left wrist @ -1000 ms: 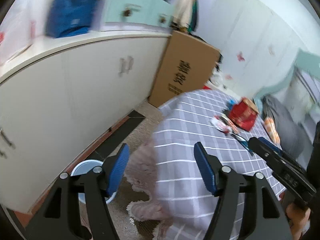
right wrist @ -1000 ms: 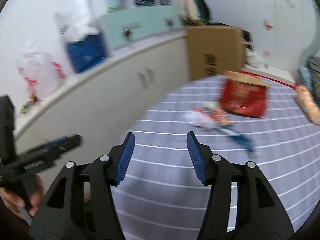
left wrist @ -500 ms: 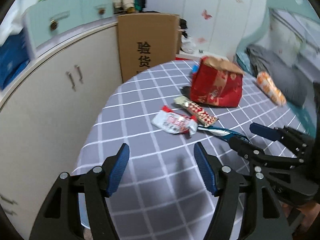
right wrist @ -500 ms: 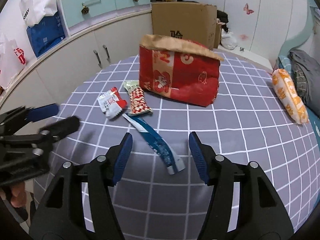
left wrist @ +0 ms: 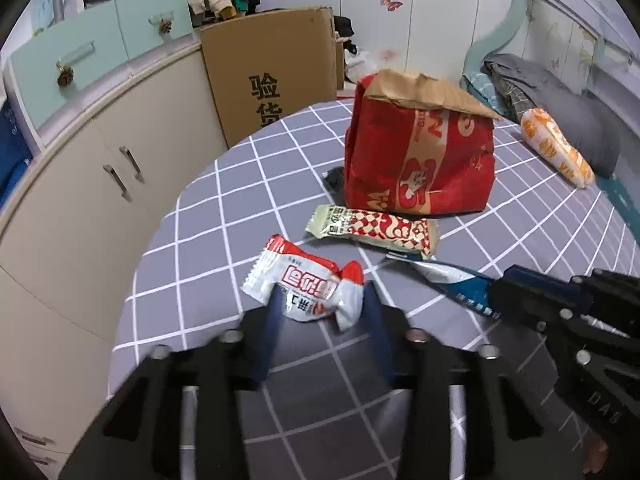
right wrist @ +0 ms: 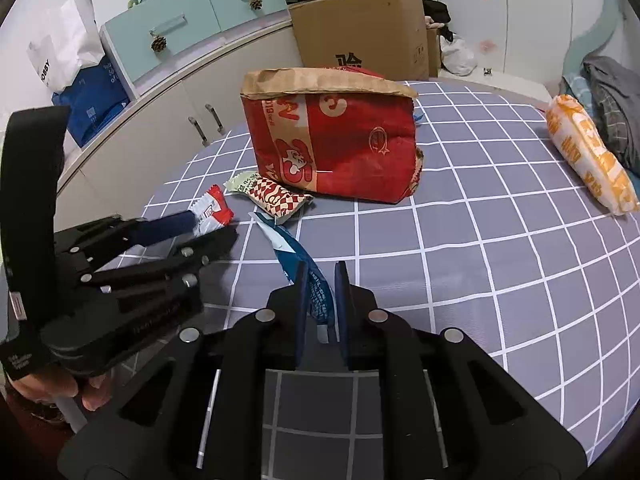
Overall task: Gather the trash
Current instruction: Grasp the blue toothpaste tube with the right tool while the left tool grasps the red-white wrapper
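Three wrappers lie on the grey checked table (left wrist: 224, 216) in front of a red paper bag (left wrist: 416, 160) (right wrist: 332, 148). My left gripper (left wrist: 322, 300) (right wrist: 212, 228) is closing; its pads touch both sides of the white and red wrapper (left wrist: 304, 276) (right wrist: 214, 210). My right gripper (right wrist: 321, 268) (left wrist: 520, 284) is closing too, almost together on the near end of the long blue wrapper (right wrist: 288, 244) (left wrist: 452, 276). A red-checked wrapper with a green end (left wrist: 372, 228) (right wrist: 272, 194) lies loose between them and the bag.
An orange packet (right wrist: 588, 156) (left wrist: 556, 148) lies at the table's far right. Cream cabinets (left wrist: 80, 184) curve along the left, with a cardboard box (left wrist: 272, 72) (right wrist: 360, 28) behind the table. Grey clothes (right wrist: 612, 92) are piled at the right.
Both grippers swung from the cabinets toward the table and came down on the wrappers. Their jaws narrowed, the left around the white and red wrapper, the right on the blue one.
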Demonstrator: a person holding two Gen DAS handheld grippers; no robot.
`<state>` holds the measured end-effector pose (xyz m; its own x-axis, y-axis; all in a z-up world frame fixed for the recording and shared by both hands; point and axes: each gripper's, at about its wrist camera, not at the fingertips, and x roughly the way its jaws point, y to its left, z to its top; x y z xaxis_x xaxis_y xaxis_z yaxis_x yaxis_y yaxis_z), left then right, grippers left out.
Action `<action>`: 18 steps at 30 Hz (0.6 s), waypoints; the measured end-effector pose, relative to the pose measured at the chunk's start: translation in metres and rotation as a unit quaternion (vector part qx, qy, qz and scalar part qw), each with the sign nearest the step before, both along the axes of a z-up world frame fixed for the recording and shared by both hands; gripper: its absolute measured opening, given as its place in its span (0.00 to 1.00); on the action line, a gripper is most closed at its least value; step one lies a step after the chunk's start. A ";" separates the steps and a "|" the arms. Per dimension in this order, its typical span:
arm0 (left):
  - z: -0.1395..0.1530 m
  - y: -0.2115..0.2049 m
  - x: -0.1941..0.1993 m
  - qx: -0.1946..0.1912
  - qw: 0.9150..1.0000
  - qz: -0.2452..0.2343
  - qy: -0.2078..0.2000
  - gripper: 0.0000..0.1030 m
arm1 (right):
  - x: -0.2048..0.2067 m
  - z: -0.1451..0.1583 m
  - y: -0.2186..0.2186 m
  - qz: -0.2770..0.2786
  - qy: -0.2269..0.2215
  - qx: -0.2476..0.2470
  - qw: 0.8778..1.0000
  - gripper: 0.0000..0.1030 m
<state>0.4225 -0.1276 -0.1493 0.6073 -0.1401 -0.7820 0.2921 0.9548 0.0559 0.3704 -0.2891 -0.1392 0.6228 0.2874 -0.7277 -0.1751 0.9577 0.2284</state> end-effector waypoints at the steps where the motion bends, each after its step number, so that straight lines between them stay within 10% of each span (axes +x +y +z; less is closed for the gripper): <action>1: 0.001 0.000 0.000 0.000 1.000 0.000 -0.001 0.20 | 0.000 0.000 0.001 0.001 0.000 -0.001 1.000 0.13; 10: 0.014 0.022 -0.028 -0.037 0.999 0.014 -0.025 0.14 | 0.001 0.001 0.019 0.017 -0.001 -0.043 0.999 0.31; 18: 0.033 0.054 -0.067 -0.053 0.997 0.020 -0.043 0.14 | -0.005 0.003 0.029 0.008 -0.009 -0.077 0.997 0.11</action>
<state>0.3551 -0.0733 -0.1163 0.6785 -0.1935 -0.7086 0.2525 0.9673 -0.0224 0.3658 -0.2597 -0.1363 0.6318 0.1843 -0.7529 -0.1941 0.9780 0.0765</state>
